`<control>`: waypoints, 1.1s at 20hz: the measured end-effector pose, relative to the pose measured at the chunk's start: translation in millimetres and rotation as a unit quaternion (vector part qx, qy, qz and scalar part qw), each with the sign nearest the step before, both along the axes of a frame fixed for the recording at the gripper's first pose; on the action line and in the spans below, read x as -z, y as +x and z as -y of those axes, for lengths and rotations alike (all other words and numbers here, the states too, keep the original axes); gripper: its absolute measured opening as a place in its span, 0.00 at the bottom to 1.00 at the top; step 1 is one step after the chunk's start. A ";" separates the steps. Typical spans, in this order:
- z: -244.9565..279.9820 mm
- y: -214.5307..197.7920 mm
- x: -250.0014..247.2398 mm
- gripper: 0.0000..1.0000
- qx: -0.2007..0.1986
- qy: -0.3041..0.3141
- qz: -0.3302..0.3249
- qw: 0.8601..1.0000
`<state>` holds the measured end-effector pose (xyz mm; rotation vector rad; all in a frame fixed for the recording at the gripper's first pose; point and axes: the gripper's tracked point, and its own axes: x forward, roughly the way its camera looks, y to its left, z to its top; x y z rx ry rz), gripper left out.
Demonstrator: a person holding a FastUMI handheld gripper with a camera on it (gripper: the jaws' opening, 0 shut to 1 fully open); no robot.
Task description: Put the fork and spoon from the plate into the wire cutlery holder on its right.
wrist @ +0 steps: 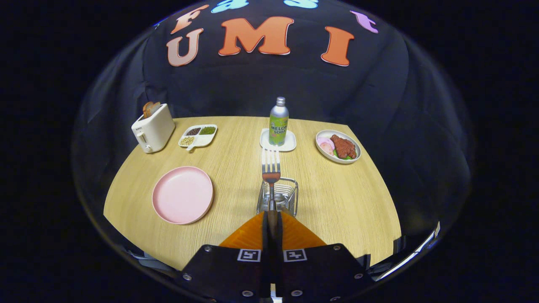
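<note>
Gripper [272, 219] has both orange fingers squeezed tight on the fork [271, 168] handle, tines pointing out ahead. Fork's over the wire cutlery holder [278, 197], pink plate [182, 194] sits off to its left.

The gripper [272, 219], clamping the fork [270, 168], is hovering over the wire cutlery holder [278, 196]; bottle [278, 121] standing at twelve o'clock (beyond it), pink plate [182, 194] lying at nine, bare table [345, 198] stretching toward three.

Wire cutlery holder [277, 196] just ahead of the gripper [272, 219], 12 o'clock; gripped fork [270, 170] above it. Plate [182, 194] at holder's 9 o'clock; bottle [278, 121] beyond.
</note>
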<state>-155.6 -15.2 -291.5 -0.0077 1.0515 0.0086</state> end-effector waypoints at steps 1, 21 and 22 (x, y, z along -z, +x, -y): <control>3.3 -1.4 3.0 0.05 0.001 -0.004 -0.006 1.000; 6.1 25.9 22.6 0.09 0.007 0.000 -0.025 1.000; 7.5 32.2 18.7 0.10 0.009 0.003 -0.014 1.000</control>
